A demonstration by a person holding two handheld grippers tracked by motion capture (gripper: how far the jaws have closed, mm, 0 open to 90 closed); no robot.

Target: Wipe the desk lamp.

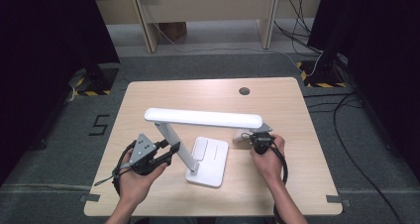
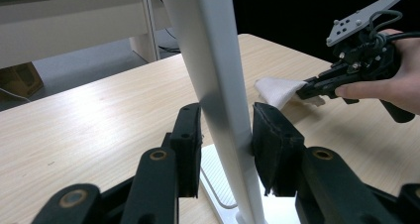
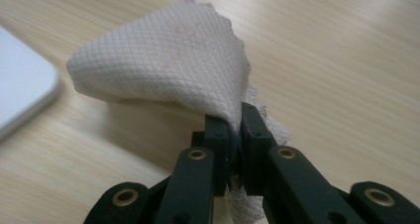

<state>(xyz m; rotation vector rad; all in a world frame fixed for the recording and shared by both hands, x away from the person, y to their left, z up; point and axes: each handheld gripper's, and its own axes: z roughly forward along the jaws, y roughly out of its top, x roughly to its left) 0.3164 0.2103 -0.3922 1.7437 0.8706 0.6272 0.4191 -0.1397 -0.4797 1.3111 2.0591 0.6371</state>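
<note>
Clamping lamp arm point(image 2: 218, 85): left tongs point(image 2: 225, 135); right tongs point(image 3: 236, 127) pinching cloth point(image 3: 168, 60).

Evenly lit from overhead; soft, faint shadows on the pale wooden counter point(image 1: 148, 100). Black, underexposed at both sides of the high view. Slightly soft throughout; near black gripper point(image 3: 236, 135) parts blurred, mild sheen on the white lamp post point(image 2: 218, 80).

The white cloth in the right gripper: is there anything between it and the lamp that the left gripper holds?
Nothing visible stands between them. The white cloth, pinched in the right gripper, hangs over bare table beside the lamp's base. The left gripper clamps the lamp's stem from the other side.
</note>
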